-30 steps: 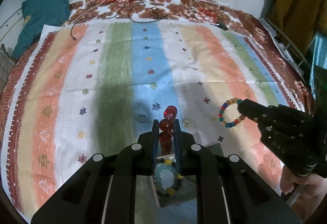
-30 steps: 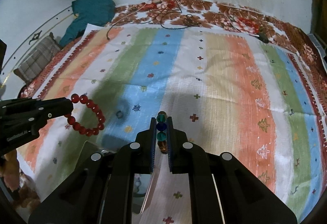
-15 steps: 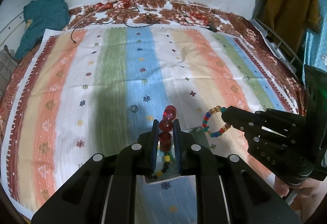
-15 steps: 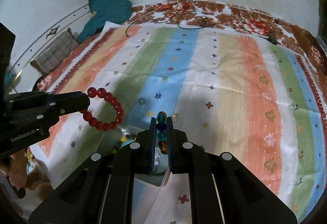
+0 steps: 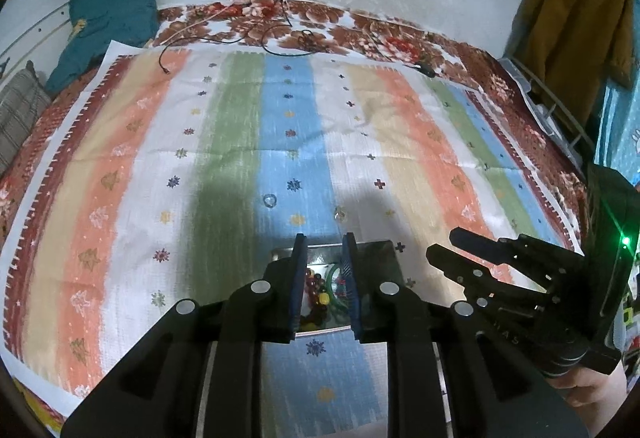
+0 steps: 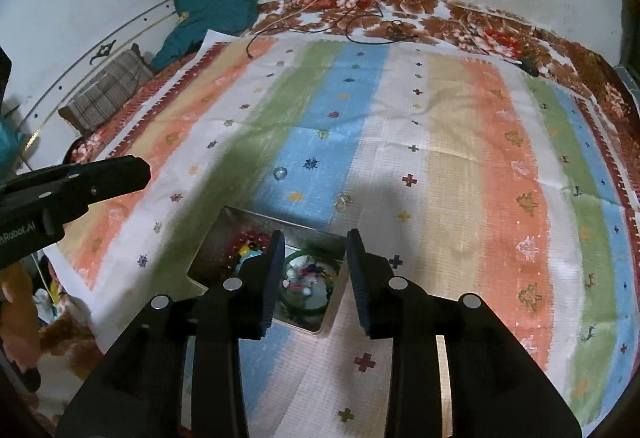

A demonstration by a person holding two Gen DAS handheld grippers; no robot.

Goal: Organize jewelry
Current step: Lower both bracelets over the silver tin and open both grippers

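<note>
Both grippers now hang with fingers apart and empty: the left gripper (image 5: 323,270) has let go of the red bead bracelet (image 6: 244,243), the right gripper (image 6: 316,270) of the multicoloured bead bracelet (image 6: 306,276). Each bracelet now lies in the metal tray (image 6: 224,234) directly beneath, beside a green bangle (image 6: 294,258). Farther out on the striped cloth (image 6: 460,158), two small rings, a clear ring (image 6: 280,172) on the left and a pale ring (image 6: 342,200) to its right, lie loose and probably come next.

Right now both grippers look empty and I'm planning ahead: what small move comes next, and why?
Probably send the left gripper forward to the ring. Both grippers are open above the tin, and the ring and a clear gem lie loose on the cloth.
</note>
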